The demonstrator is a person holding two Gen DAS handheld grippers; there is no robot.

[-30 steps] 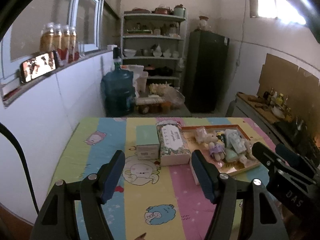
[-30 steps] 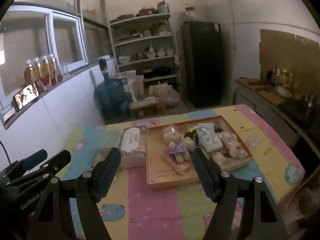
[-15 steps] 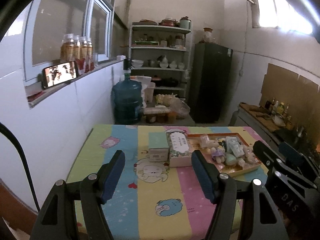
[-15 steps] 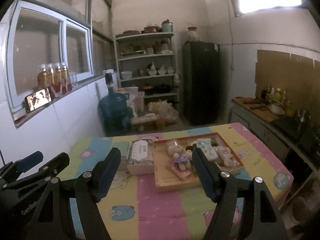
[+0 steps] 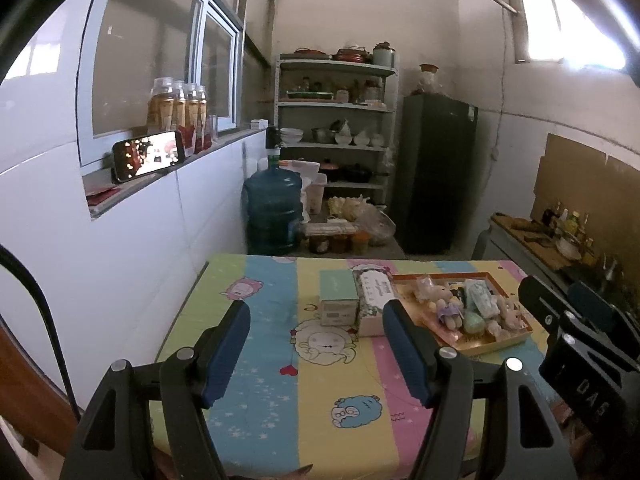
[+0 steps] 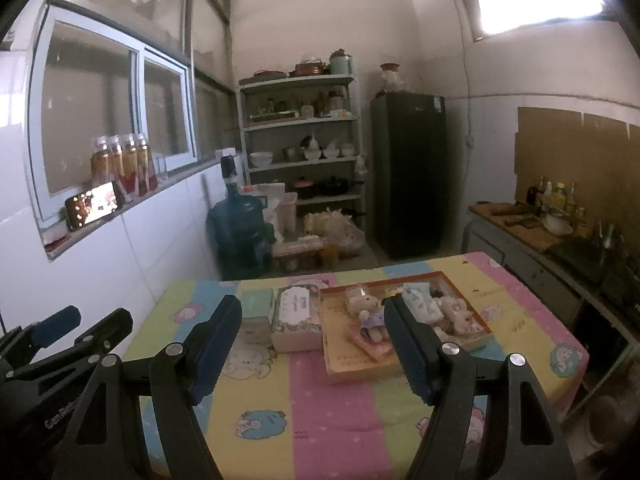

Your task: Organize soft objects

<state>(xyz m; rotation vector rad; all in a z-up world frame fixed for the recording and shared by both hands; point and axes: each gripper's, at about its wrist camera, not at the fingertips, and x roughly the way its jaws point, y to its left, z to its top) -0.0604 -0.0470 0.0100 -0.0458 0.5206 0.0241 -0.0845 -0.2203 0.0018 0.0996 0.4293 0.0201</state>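
Both tongs hang spread and empty above the worktop (image 5: 276,412): left tongs (image 5: 316,354), right tongs (image 6: 312,350). Beyond them, soft toys (image 6: 370,312) fill an orange tray (image 6: 360,364) beside a floral box (image 6: 296,318); its label is unreadable.

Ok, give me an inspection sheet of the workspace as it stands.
Surface: table under a striped cartoon cloth.
Job's things: plush toys and soft packs lie in the tray.
Clutter: two boxes left of the tray.
Grippers: left gripper and right gripper open, empty, above the near edge.
Cables: black cable at the left.
Surroundings: shelf, fridge, water jug, phone on the sill.
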